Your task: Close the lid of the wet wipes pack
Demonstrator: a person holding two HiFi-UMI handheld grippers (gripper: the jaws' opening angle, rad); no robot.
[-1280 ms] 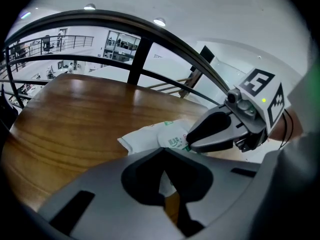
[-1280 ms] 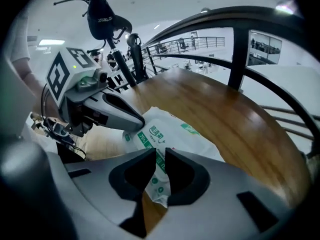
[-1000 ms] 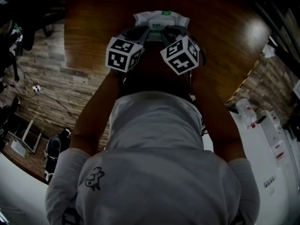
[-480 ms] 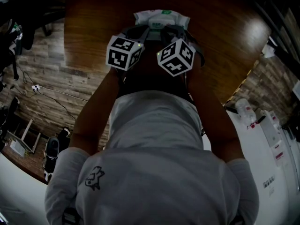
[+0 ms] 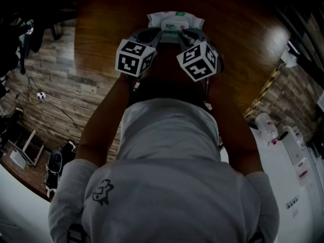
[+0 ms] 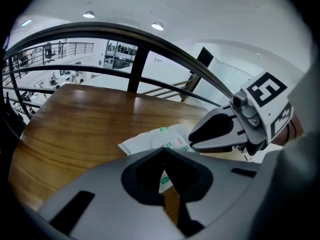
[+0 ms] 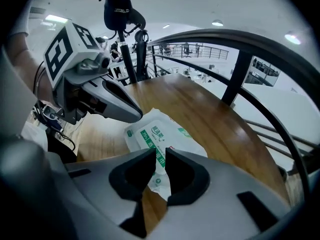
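A white wet wipes pack (image 5: 175, 20) with green print lies flat on the brown wooden table (image 5: 101, 24), just beyond both grippers. In the left gripper view the pack (image 6: 150, 141) sits past the jaws. My left gripper (image 6: 163, 151) has its tips together with nothing between them. My right gripper (image 7: 160, 155) hangs over the near end of the pack (image 7: 167, 131), its jaws a narrow slit apart, and the pack's label shows through the slit. Both grippers (image 5: 152, 37) (image 5: 188, 36) stand side by side, angled down. I cannot make out the lid.
A dark curved railing (image 6: 150, 36) runs beyond the table's far edge. Wood-pattern floor with cables (image 5: 55, 97) lies to the left, and white equipment (image 5: 283, 135) stands to the right. The person's torso (image 5: 167, 176) hides the table's near part.
Hardly anything differs. Both grippers stay over the near end of the pack, and the right gripper's marker cube has only swayed slightly sideways.
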